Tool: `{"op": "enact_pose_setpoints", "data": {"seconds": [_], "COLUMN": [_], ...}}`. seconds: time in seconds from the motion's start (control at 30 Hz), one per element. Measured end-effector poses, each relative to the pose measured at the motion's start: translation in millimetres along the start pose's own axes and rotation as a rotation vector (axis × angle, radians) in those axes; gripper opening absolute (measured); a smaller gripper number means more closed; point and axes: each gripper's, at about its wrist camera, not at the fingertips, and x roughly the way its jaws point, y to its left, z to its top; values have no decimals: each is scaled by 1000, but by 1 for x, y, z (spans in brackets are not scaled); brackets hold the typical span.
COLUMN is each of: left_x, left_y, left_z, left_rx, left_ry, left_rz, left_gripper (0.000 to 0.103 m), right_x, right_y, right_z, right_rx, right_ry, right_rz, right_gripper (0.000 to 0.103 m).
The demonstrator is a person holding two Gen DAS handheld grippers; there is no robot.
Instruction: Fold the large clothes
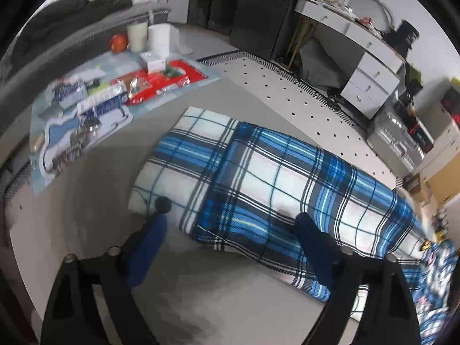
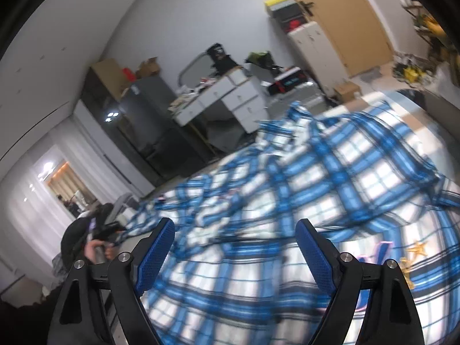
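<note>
- My left gripper (image 1: pixel 233 215) is spread wide and grips nothing; its fingertips hang over the near edge of the plaid garment (image 1: pixel 258 178).
- That blue-and-white plaid piece lies in a folded strip on the grey table (image 1: pixel 86 201) — packets and clutter sit on a mat (image 1: pixel 120 95) further back.
- My right gripper (image 2: pixel 234 227) is wide too, empty, above the rumpled plaid cloth (image 2: pixel 316 187) — blurred here.
- A white desk (image 2: pixel 230 95) stands behind.

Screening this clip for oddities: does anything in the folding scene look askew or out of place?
Mostly tidy: the folded plaid sleeve lies flat on the grey table. The plaid garment's body is rumpled and bunched beyond the open right gripper. Nothing spilled or damaged.
</note>
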Motion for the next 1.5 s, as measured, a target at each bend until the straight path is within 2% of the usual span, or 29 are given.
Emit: {"op": "enact_pose_setpoints", "data": {"seconds": [0.07, 0.1, 0.17, 0.23, 0.27, 0.4, 0.63, 0.8, 0.93, 1.03, 1.1, 1.17, 1.23, 1.27, 1.33, 1.5], "left_x": [2, 3, 5, 6, 5, -1, -21, -45, -52, -65, -76, -76, -63, -49, -26, 9], "left_y": [0, 2, 8, 13, 15, 20, 19, 5, -4, -16, -28, -35, -32, -27, -15, 4], "left_z": [1, 2, 4, 5, 4, 1, 4, 3, 3, 11, 11, 7, 7, 8, 8, 12], "left_rx": [13, 16, 15, 16, 18, 22, 33, 110, 145, 189, 254, 293, 274, 237, 168, 99], "left_ry": [-15, -22, -36, -41, -45, -51, -95, -197, -239, -260, -299, -320, -286, -241, -179, -88], "left_rz": [21, 28, 20, 18, 11, -18, -60, -76, -109, -164, -196, -193, -164, -153, -165, -172], "left_gripper": [66, 62, 38, 29, 21, 13, 8, 8, 8, 8, 8, 10, 17, 19, 19, 19], "right_x": [0, 0, 2, 7, 8, 17, 22, 26, 33, 37, 37, 36, 38, 40, 43, 42], "right_y": [13, 19, 26, 34, 36, 43, 54, 59, 53, 52, 52, 52, 51, 50, 48, 43], "right_z": [1, 1, 2, 1, 1, -3, -10, -17, -22, -25, -25, -28, -30, -32, -35, -37], "right_rx": [-15, -17, -17, -11, -6, 7, -6, -20, 22, 29, 35, 38, 43, 47, 57, 70], "right_ry": [-4, -4, -1, 2, 4, 19, 43, 48, 69, 83, 76, 67, 76, 85, 99, 108], "right_rz": [21, 32, 46, 59, 66, 75, 88, 82, 95, 91, 101, 108, 109, 107, 108, 107], "right_gripper": [88, 88, 88, 88, 88, 88, 88, 88, 88, 88, 88, 88, 88, 88, 88, 88]}}
